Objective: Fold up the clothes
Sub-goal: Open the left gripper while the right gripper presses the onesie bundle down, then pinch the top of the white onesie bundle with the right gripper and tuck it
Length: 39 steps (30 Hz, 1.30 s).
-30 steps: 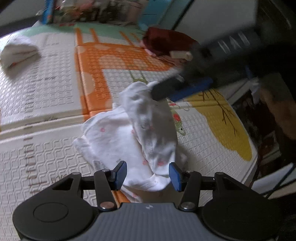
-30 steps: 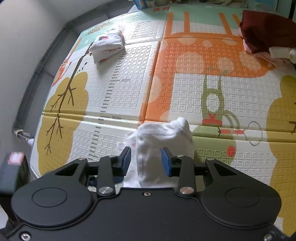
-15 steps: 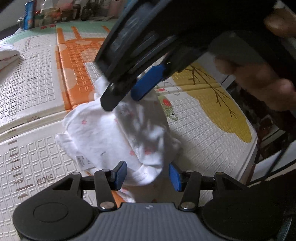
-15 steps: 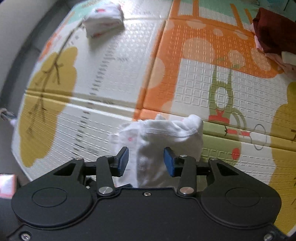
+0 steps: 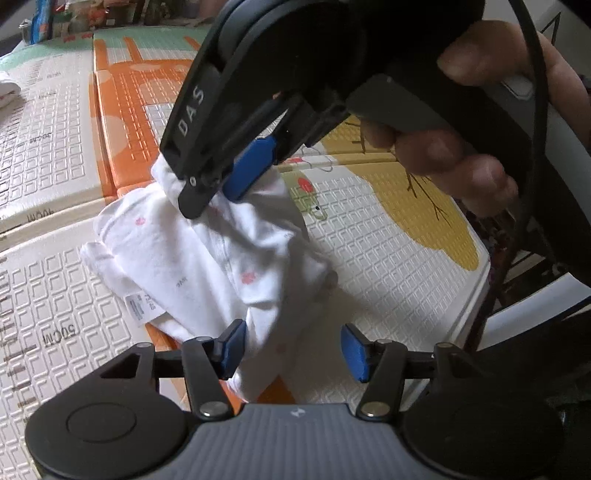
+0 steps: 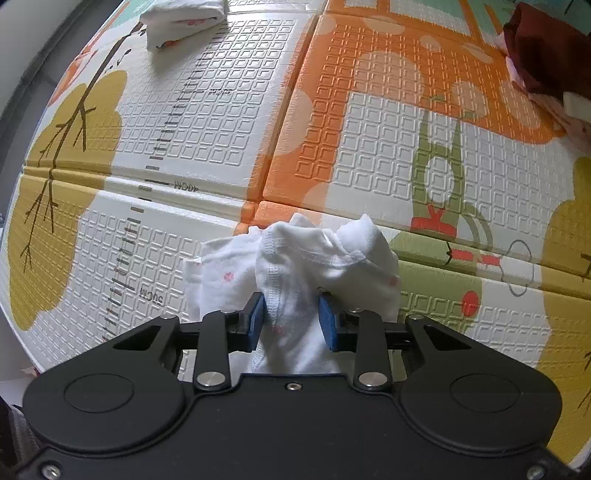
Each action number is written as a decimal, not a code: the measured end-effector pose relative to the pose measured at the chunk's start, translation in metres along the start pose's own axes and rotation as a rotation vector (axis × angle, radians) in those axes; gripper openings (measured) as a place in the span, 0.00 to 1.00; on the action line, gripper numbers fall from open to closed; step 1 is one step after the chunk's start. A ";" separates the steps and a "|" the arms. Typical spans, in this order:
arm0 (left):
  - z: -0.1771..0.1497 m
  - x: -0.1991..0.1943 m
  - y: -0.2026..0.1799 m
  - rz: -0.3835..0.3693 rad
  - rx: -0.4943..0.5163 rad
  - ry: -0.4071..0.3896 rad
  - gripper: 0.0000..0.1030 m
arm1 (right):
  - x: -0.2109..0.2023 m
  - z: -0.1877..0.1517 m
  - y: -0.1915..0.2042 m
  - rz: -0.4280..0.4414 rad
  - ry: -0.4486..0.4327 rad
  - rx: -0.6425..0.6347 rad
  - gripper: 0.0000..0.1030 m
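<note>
In the left wrist view, the left gripper (image 5: 291, 347) stands with its jaws spread apart, a fold of the white garment (image 5: 207, 262) hanging loosely between them above the play mat (image 5: 388, 258). Above, the right gripper (image 5: 225, 184) pinches the garment's upper end.

In the right wrist view, the right gripper (image 6: 291, 319) is clamped on the bunched white garment (image 6: 317, 258), which rises over the play mat (image 6: 388, 147). A folded white cloth (image 6: 181, 22) lies at the mat's far-left corner, a dark red garment (image 6: 546, 51) at its far-right edge.
</note>
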State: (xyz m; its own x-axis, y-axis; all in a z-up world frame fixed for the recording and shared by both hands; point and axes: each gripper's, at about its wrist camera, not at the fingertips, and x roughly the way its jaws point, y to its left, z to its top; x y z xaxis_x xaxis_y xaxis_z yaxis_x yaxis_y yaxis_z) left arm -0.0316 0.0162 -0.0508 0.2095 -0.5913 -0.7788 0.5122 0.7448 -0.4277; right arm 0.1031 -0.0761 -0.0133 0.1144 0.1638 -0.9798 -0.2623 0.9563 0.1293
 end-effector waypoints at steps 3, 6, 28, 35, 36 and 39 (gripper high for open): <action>-0.003 0.000 0.002 -0.012 -0.005 0.005 0.59 | -0.001 -0.001 -0.002 0.010 -0.004 0.012 0.29; -0.006 -0.001 0.006 -0.023 -0.023 -0.001 0.59 | -0.002 -0.002 -0.005 0.015 -0.009 0.025 0.26; -0.014 -0.010 0.033 0.002 -0.169 -0.086 0.62 | -0.039 -0.023 0.000 0.105 -0.100 -0.083 0.04; -0.016 0.001 0.035 -0.006 -0.164 -0.076 0.63 | -0.051 -0.038 0.023 0.159 -0.088 -0.174 0.04; -0.017 0.001 0.035 -0.008 -0.164 -0.076 0.63 | -0.050 -0.040 0.027 0.167 -0.081 -0.189 0.04; -0.018 0.000 0.037 -0.014 -0.167 -0.081 0.63 | -0.045 -0.044 0.038 0.176 -0.062 -0.212 0.04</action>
State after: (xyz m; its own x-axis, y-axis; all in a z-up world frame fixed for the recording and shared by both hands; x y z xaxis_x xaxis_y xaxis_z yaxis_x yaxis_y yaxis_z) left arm -0.0281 0.0492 -0.0749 0.2727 -0.6201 -0.7356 0.3719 0.7731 -0.5139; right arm 0.0458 -0.0578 0.0286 0.1058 0.3440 -0.9330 -0.4776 0.8405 0.2557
